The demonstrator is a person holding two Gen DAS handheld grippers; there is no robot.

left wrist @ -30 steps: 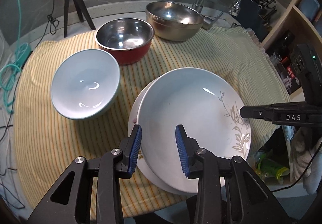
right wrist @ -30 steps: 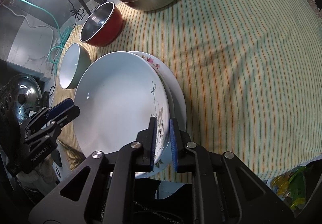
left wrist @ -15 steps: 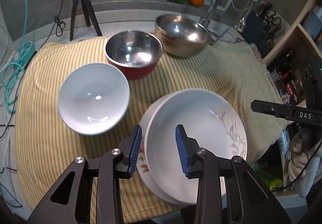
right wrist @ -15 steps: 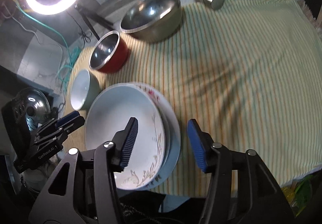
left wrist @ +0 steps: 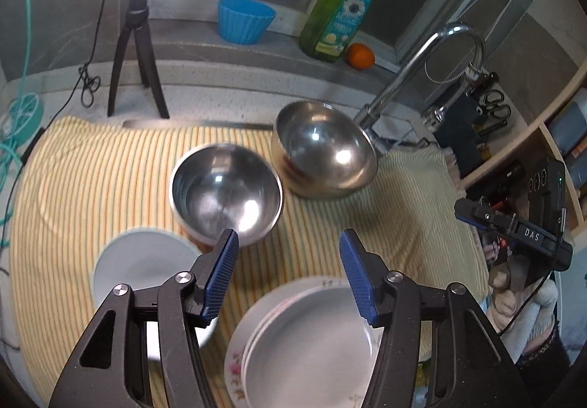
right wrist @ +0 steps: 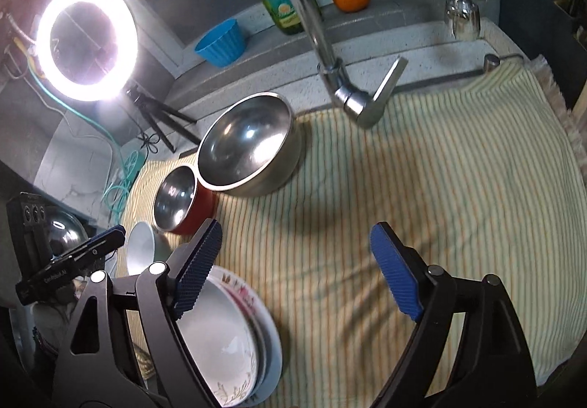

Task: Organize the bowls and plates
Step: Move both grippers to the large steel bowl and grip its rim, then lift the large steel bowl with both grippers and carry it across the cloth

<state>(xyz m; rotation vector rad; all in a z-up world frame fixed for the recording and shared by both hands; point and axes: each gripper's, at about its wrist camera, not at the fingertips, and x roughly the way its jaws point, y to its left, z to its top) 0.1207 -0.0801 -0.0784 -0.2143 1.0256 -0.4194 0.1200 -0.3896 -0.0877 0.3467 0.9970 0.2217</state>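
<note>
The 2 stacked white ceramic plates [left wrist: 312, 345], the upper leaf-patterned one offset on the flower-rimmed one, sit at 6 o'clock on the yellow striped cloth [right wrist: 422, 169]. Both the left gripper [left wrist: 288, 272] and right gripper [right wrist: 295, 266] are opening, nothing between their jaws. Risk (my guess): that offset plate could slide if nudged; the red-walled steel bowl [left wrist: 225, 188] at 12 o'clock, nearly touching the large steel bowl [left wrist: 324, 151], may clang when lifted.
</note>
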